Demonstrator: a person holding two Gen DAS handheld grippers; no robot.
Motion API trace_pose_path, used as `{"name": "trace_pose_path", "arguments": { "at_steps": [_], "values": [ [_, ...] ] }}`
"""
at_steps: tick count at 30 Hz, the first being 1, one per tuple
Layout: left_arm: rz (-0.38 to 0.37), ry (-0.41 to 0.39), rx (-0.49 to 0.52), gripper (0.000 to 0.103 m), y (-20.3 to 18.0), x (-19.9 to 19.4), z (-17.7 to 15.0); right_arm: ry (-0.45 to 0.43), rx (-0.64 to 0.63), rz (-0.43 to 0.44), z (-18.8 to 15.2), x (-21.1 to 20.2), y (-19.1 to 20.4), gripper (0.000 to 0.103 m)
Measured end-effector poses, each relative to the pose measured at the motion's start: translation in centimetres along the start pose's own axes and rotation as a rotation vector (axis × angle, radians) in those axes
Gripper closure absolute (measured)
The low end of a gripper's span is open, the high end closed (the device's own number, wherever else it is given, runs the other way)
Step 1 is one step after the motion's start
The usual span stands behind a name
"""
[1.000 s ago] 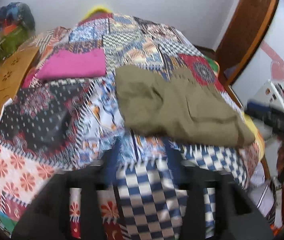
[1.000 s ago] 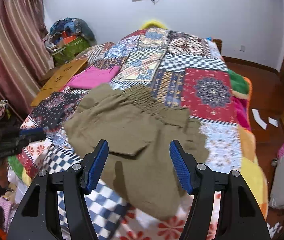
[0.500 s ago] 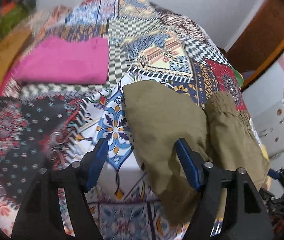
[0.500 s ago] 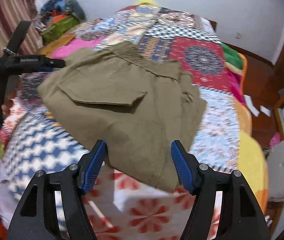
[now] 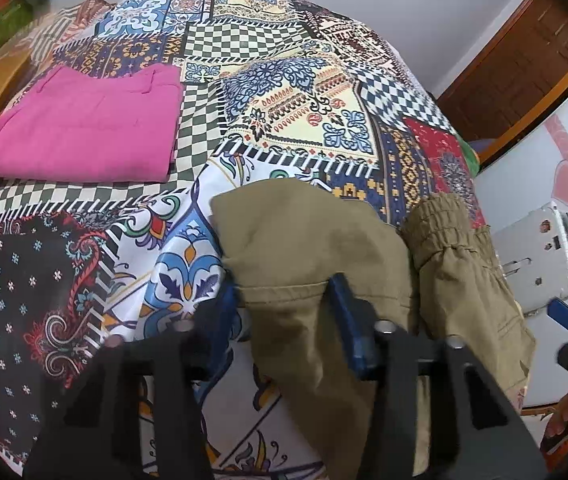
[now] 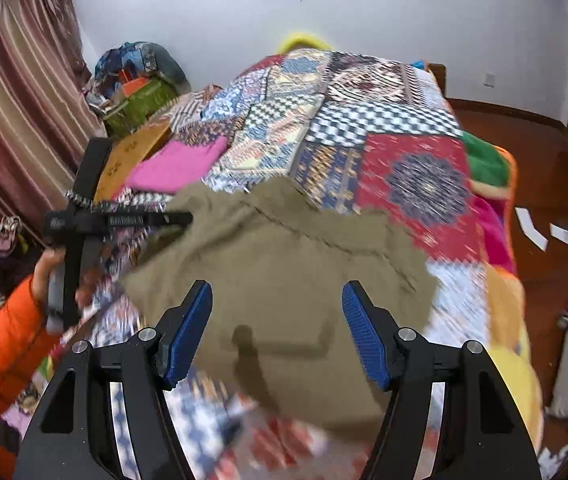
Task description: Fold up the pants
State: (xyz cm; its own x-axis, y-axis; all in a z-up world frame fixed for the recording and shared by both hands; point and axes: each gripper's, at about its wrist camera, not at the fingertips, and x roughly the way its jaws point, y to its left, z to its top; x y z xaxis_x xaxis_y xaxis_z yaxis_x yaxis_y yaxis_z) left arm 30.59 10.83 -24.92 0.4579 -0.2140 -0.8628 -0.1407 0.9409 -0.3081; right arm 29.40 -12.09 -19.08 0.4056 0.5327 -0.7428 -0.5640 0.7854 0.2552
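Olive-green pants (image 5: 307,248) lie crumpled on the patchwork quilt (image 5: 284,92), elastic waistband (image 5: 439,220) at the right. My left gripper (image 5: 284,316) points steeply down at their left edge. Its jaws are closing with a fold of the fabric and a seam between the blue pads, which do not clamp it. In the right wrist view the pants (image 6: 284,256) fill the middle and the left gripper (image 6: 176,218) meets their far left side, held by a hand in an orange sleeve (image 6: 0,344). My right gripper (image 6: 276,332) hovers open over their near part, holding nothing.
A folded pink garment (image 5: 84,128) lies on the quilt to the far left of the pants. A wooden board (image 6: 132,152) and a pile of bags (image 6: 140,80) stand beside the bed by the curtain. Brown floor (image 6: 523,132) with paper scraps is on the right.
My left gripper has come down and forward onto the pants' left edge, and its jaws have narrowed around a fold. The right gripper has shifted slightly, still open above the pants.
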Motion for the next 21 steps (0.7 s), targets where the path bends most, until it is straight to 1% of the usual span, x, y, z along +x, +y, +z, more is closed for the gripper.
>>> {"name": "trace_pose_path", "arguments": {
  "at_steps": [2,4,6,9,12,14,16,18,19,21],
  "values": [
    [0.003,0.001,-0.003,0.068,0.2,0.1,0.0,0.086,-0.024,-0.006,-0.7,3.3,0.8,0.041],
    [-0.003,0.0,-0.015,0.07,0.6,0.3,0.1,0.133,-0.041,-0.016,-2.3,5.4,1.2,0.041],
    [-0.014,0.006,-0.025,0.07,1.1,0.4,0.2,0.118,-0.041,-0.016,-3.1,5.2,1.3,0.041],
    [-0.052,0.017,-0.072,0.07,2.0,0.7,0.4,0.132,-0.028,0.001,-3.1,4.6,1.2,0.041],
    [-0.064,-0.007,-0.127,0.07,3.1,-0.1,0.9,0.132,-0.054,-0.019,-3.2,4.5,1.7,0.041],
    [-0.036,-0.03,-0.133,0.07,3.4,-0.9,1.1,0.131,-0.057,-0.025,-3.1,4.5,1.7,0.041],
    [0.014,-0.038,-0.1,0.07,2.9,-1.8,1.3,0.131,-0.047,-0.022,-2.9,4.5,1.4,0.041],
    [0.086,-0.055,-0.025,0.07,1.6,-3.2,0.9,0.127,-0.035,-0.021,-2.8,4.2,1.3,0.041],
    [0.092,-0.066,0.008,0.07,1.0,-4.1,0.5,0.125,-0.03,-0.02,-2.6,4.2,1.2,0.041],
    [0.057,-0.088,0.066,0.07,-0.4,-5.8,-0.8,0.118,-0.026,-0.016,-2.8,3.6,1.3,0.041]
  ]
}}
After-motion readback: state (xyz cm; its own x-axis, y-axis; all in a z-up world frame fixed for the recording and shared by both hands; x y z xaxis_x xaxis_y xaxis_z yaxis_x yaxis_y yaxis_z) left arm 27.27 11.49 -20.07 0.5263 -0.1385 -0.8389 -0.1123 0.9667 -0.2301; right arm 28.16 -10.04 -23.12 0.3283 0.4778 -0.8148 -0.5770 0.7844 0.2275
